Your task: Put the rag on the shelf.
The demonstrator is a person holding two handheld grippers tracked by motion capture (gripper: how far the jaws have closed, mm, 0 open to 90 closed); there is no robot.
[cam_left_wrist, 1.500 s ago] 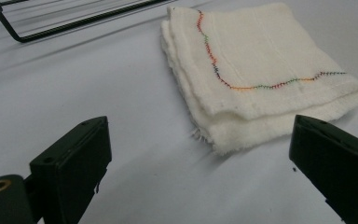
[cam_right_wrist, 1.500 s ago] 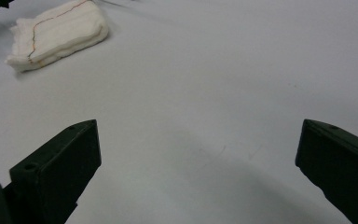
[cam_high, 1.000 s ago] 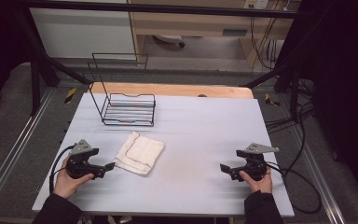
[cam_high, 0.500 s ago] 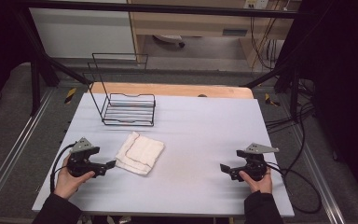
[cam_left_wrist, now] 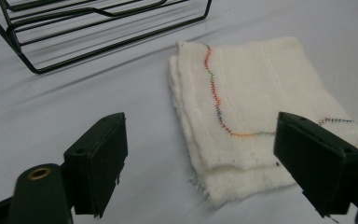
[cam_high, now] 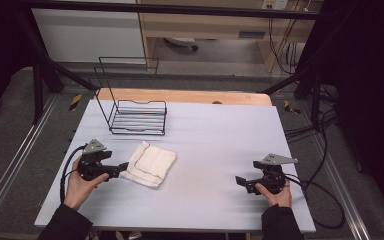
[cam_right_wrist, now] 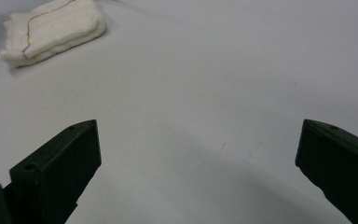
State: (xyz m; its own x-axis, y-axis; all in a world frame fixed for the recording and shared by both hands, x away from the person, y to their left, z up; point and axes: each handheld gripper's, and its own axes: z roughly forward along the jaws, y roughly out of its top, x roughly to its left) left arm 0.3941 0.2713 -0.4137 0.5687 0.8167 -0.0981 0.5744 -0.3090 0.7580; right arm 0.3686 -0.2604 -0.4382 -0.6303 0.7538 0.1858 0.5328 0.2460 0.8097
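A folded white cloth [cam_high: 149, 163] with a coloured stitched line lies on the left half of the white table [cam_high: 215, 135]. My left gripper [cam_high: 122, 167] is open at the cloth's near-left corner. In the left gripper view the cloth [cam_left_wrist: 256, 112] lies just ahead of my left gripper [cam_left_wrist: 214, 163], its frayed corner between the spread jaws. My right gripper [cam_high: 240, 181] rests open low on the table at the right, nothing between its jaws. The right gripper view has my right gripper [cam_right_wrist: 196, 172] over bare table and the cloth [cam_right_wrist: 51, 30] far off at upper left.
A black wire rack [cam_high: 137, 112] stands at the table's back left, also seen in the left gripper view as the rack [cam_left_wrist: 93, 28] beyond the cloth. A wooden board [cam_high: 190, 96] runs along the far edge. Cables [cam_high: 325, 200] trail off the right side.
My left gripper has slid right toward the cloth and now reaches its corner. The right gripper has stayed where it was.
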